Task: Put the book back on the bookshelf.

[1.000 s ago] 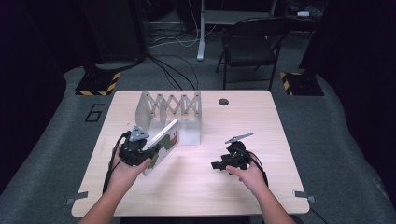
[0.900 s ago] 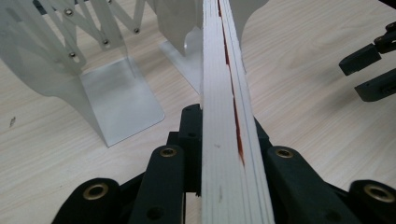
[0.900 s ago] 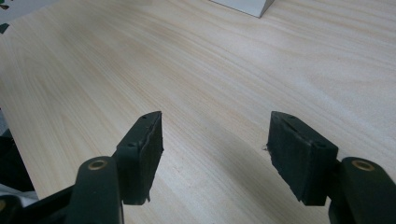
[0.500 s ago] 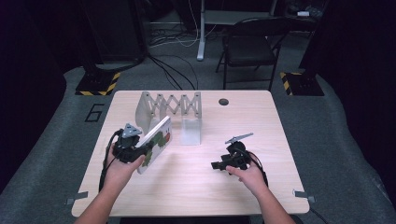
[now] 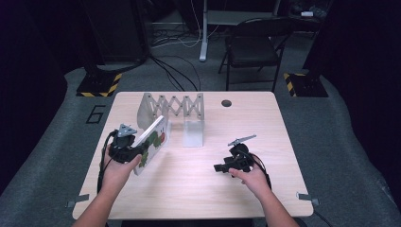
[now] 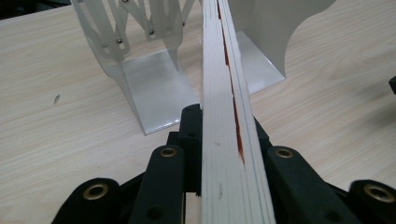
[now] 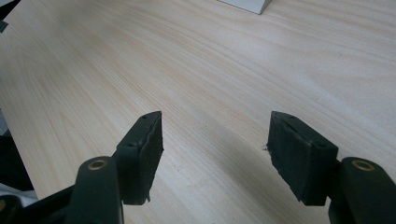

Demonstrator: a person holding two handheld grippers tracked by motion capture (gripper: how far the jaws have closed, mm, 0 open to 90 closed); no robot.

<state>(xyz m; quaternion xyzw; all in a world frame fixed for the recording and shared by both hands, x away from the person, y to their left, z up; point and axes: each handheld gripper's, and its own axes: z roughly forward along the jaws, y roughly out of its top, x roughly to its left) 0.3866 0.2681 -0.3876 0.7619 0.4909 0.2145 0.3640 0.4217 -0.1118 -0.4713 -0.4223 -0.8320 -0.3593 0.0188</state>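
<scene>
Left gripper (image 5: 135, 152) clenched on book (image 5: 152, 142), held on edge between the jaws, tilted, just beside the rack (image 5: 175, 106). Rack slots bare ahead. Right gripper (image 5: 222, 167) released, jaws apart over table (image 5: 198, 189), well apart from book.

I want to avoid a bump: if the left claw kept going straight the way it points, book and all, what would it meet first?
Probably the white accordion rack. The left claw is shut on the book, whose far edge leads toward the rack's end plate; the book would likely touch there before the claw does. Depth is unclear.
</scene>
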